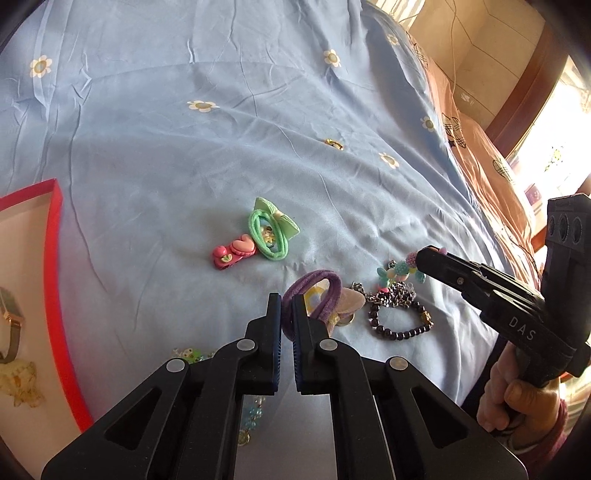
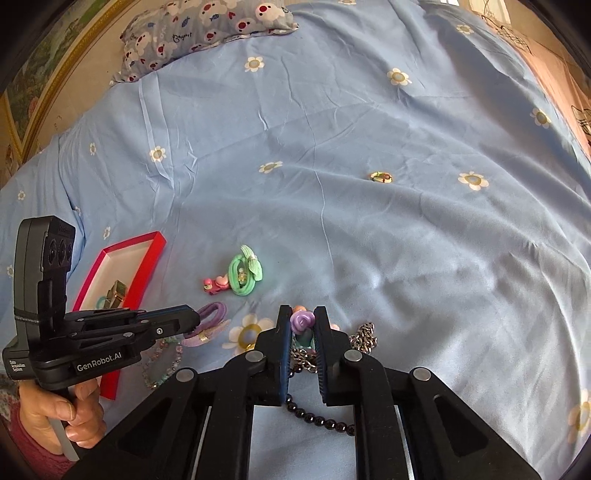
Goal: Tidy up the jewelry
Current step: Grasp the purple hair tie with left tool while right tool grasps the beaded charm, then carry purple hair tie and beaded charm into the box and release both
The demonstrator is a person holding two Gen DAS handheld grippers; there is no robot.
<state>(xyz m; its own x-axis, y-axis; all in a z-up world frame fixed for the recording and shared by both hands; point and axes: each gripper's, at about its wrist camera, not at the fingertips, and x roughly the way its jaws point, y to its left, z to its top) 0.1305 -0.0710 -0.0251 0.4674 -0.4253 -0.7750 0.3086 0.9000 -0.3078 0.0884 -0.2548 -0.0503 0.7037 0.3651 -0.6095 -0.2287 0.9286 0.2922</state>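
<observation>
My left gripper is shut on a purple hair tie with a pale lilac bow, low over the blue sheet. In the right wrist view the same gripper pinches the purple hair tie from the left. My right gripper is shut on a purple rose bead of a colourful bead bracelet; from the left wrist its tip sits in that bracelet. A red box with a white inside lies at the left, holding a watch.
A green bow hair tie and a pink heart clip lie together. A silver chain and a dark bead bracelet lie by the right gripper. A small gold piece lies farther off; a patterned pillow at the back.
</observation>
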